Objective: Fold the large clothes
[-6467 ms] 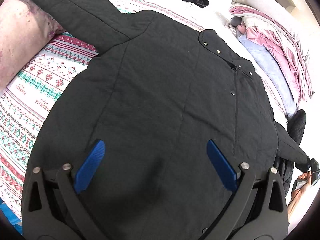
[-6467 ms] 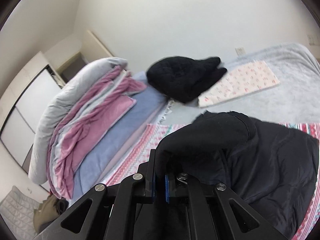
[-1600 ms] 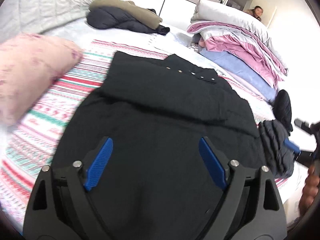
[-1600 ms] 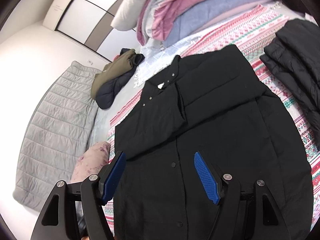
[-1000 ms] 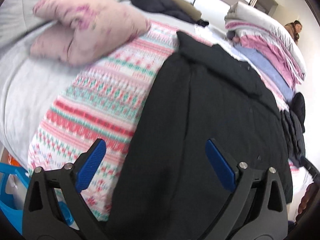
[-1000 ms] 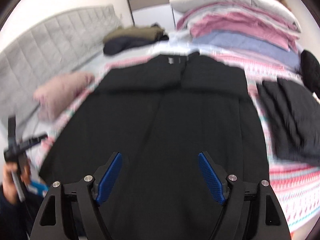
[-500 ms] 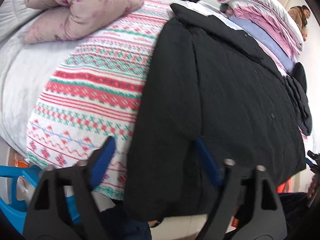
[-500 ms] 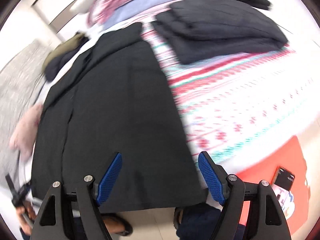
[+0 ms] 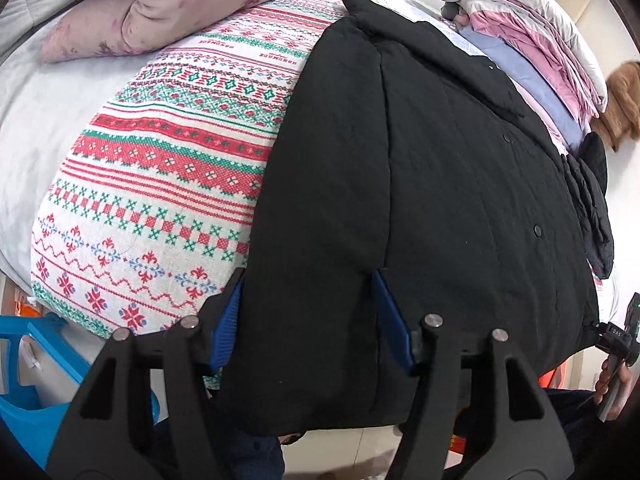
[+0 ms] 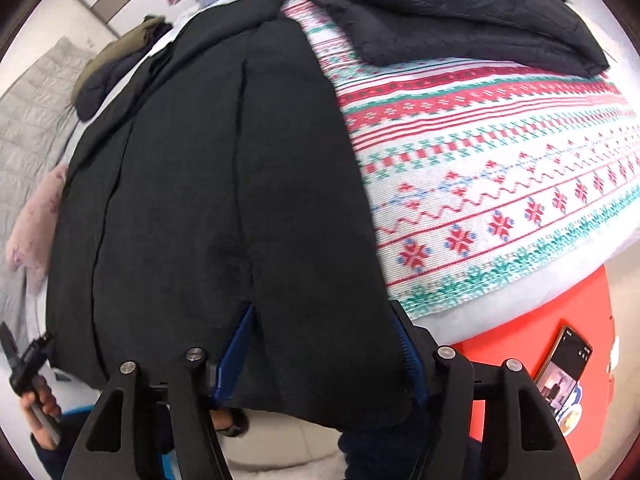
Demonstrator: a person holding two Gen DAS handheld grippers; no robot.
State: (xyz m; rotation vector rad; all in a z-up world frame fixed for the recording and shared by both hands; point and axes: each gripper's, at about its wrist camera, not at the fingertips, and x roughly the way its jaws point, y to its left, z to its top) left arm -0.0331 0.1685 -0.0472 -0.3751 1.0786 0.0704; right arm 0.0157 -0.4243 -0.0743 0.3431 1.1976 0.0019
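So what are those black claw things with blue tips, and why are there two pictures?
A person holds two grabbers, one in each hand, each with a camera looking forward. One picture is from the left gripper, the other from the right gripper. A black coat lies spread on a patterned blanket, with a pink pillow on one side and a folded dark jacket on the other. Both grabbers have the coat's bottom edge between their tips; whether they squeeze it yet, I cannot tell.
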